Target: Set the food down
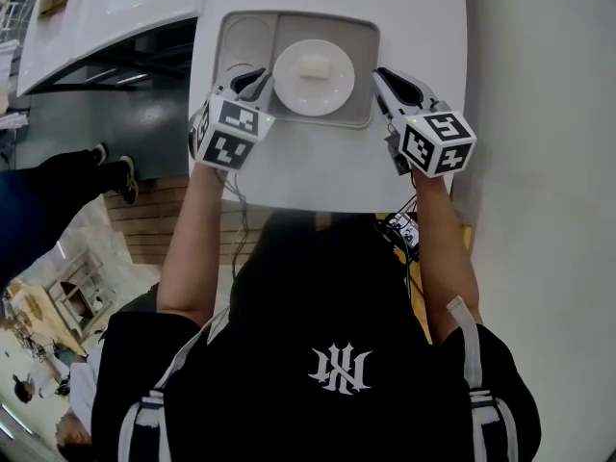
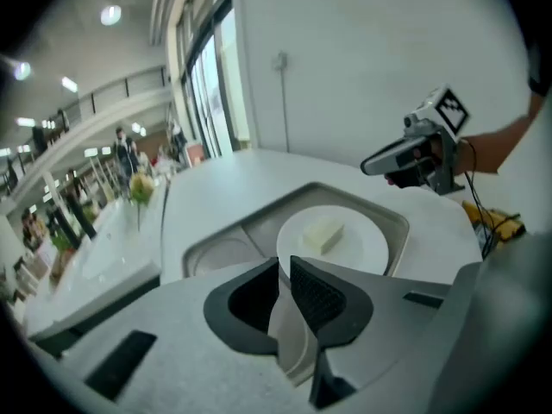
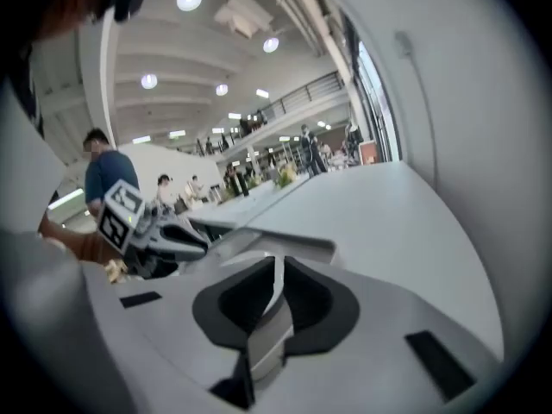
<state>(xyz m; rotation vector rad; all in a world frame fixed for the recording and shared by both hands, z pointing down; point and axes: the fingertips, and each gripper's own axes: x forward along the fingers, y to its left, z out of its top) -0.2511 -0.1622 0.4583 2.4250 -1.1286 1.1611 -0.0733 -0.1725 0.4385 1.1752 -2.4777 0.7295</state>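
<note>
A grey compartment tray lies on the white table. In its big compartment stands a round white plate bearing a pale block of food. My left gripper is shut on the tray's near-left rim, and that rim shows as a pale strip between the left gripper's pads. The plate and the food lie just beyond those pads. My right gripper is at the tray's right edge. The right gripper's pads press on the rim.
The table's near edge runs close to my body. A second white table stands to the left across a gap of dark floor. Someone's leg and dark shoes are at the left. A pale wall runs along the right.
</note>
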